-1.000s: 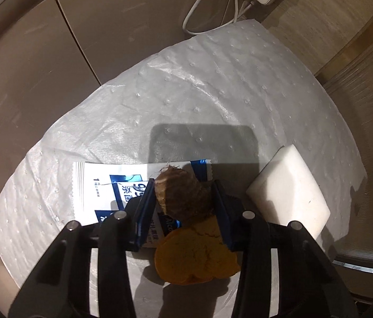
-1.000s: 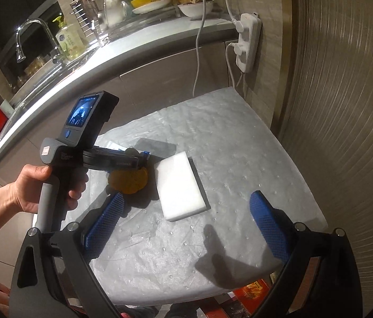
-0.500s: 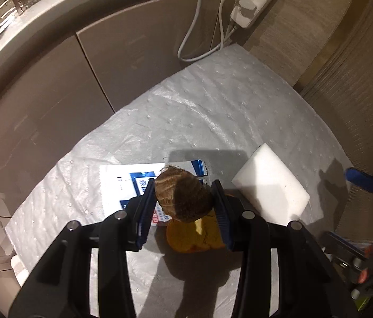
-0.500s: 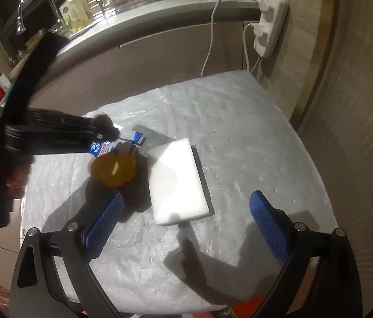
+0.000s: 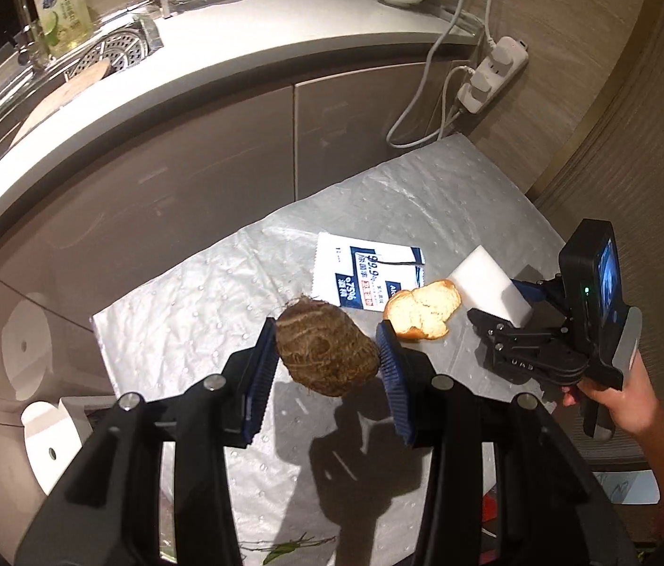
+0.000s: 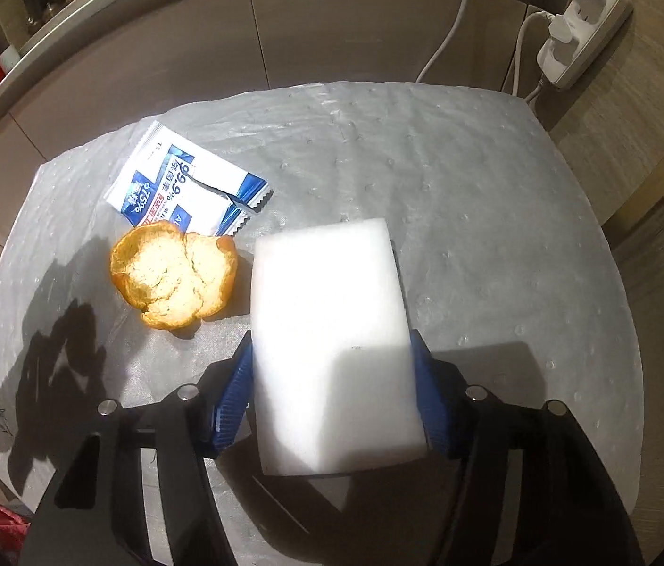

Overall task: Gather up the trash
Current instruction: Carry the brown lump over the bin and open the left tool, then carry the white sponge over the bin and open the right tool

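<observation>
The left claw (image 5: 327, 361) gripped a brown, hairy taro root (image 5: 326, 348) between its blue pads and had raised it clear of the white padded sheet (image 5: 219, 292) covering the worktop; a second before, the root sat low over the orange peel (image 5: 422, 315) and the wipe packet (image 5: 369, 274). Both items were now ahead of and below that claw, untouched. The right claw (image 6: 332, 396) had descended with its wide-set jaws closing around the white foam block (image 6: 327, 344); the pads appeared to meet the block's long sides, though a firm grip could not be confirmed. The orange peel (image 6: 175, 278) lay just left of that claw, with the wipe packet (image 6: 186, 188) beyond it. Judged from this, one item was collected, a second was being taken, and two remained.
</observation>
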{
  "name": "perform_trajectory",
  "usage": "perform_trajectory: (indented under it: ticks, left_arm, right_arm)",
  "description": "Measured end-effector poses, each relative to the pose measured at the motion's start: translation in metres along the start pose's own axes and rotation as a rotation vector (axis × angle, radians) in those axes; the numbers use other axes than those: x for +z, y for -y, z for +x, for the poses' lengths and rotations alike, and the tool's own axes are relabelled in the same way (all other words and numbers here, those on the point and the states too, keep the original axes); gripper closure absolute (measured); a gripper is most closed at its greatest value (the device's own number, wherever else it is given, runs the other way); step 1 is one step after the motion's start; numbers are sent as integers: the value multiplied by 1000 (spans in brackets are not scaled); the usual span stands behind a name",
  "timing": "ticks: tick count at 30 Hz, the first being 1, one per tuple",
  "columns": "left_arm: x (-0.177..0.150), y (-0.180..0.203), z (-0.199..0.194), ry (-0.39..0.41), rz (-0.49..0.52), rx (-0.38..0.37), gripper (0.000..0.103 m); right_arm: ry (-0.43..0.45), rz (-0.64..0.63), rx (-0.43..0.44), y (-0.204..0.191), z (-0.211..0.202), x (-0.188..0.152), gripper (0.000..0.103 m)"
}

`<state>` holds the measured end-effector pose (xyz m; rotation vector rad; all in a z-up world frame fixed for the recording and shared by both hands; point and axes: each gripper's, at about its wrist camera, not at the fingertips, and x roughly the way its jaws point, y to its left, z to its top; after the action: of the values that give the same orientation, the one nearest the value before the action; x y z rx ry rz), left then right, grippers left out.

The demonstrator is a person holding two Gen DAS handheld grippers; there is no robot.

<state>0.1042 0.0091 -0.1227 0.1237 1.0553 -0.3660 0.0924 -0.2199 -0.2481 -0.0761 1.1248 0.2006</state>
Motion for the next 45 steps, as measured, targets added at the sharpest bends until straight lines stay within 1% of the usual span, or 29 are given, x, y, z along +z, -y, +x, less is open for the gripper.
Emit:
perform_trajectory:
  ticks: [2, 5, 7, 9, 13, 15, 18, 20, 23, 25, 29, 34, 36, 38, 40, 41, 45]
  left_arm:
    - [-12, -11, -12, 6, -18, 0, 62]
    - [-30, -26, -33, 25, -32, 12, 62]
    - [-45, -40, -49, 39, -47, 22, 62]
    - [-60, -57, -64, 52, -70, 32, 62]
    - [-97, -96, -87, 60, -113, 74, 62]
    - [-116, -114, -93, 52, -133, 94, 62]
    - [-146, -146, -93, 27, -168, 120, 62]
    - [-167, -164, -86, 1, -175, 140, 62]
    - [-197, -190, -65, -58, -186, 162, 62]
    - [-216, -204, -48, -100, -198, 159, 62]
    - [-248, -223, -13, -175, -206, 149, 62]
    - [-271, -238, 29, -236, -206, 123, 62]
    - [-278, -243, 47, -259, -212, 90, 62]
    - [-283, -244, 61, -273, -201, 79, 61]
    - [-285, -243, 71, -282, -191, 68, 54]
    - [-284, -243, 73, -283, -185, 65, 48]
    - [-277, -244, 72, -260, -184, 49, 41]
  right_arm:
    - [13, 18, -6, 1, -11, 0, 43]
    - [66, 40, -12, -4, -47, 2, 42]
    - [105, 54, 18, -15, -78, 3, 42]
    - [136, 59, 68, -35, -104, 3, 42]
    - [180, 43, 204, -97, -143, 1, 42]
    - [184, 11, 260, -135, -153, 5, 42]
    - [164, -56, 327, -192, -155, 4, 42]
    - [129, -119, 347, -229, -151, 2, 42]
    - [73, -190, 365, -276, -139, -3, 42]
    - [41, -221, 369, -302, -131, -9, 42]
    - [-14, -261, 366, -340, -118, -18, 42]
    - [-57, -280, 348, -362, -113, -24, 42]
    - [-76, -284, 337, -364, -108, -27, 41]
    - [-96, -285, 323, -367, -105, -31, 41]
    - [-112, -281, 314, -370, -102, -35, 41]
    - [-117, -279, 309, -370, -100, -36, 41]
    - [-126, -264, 297, -370, -96, -38, 41]
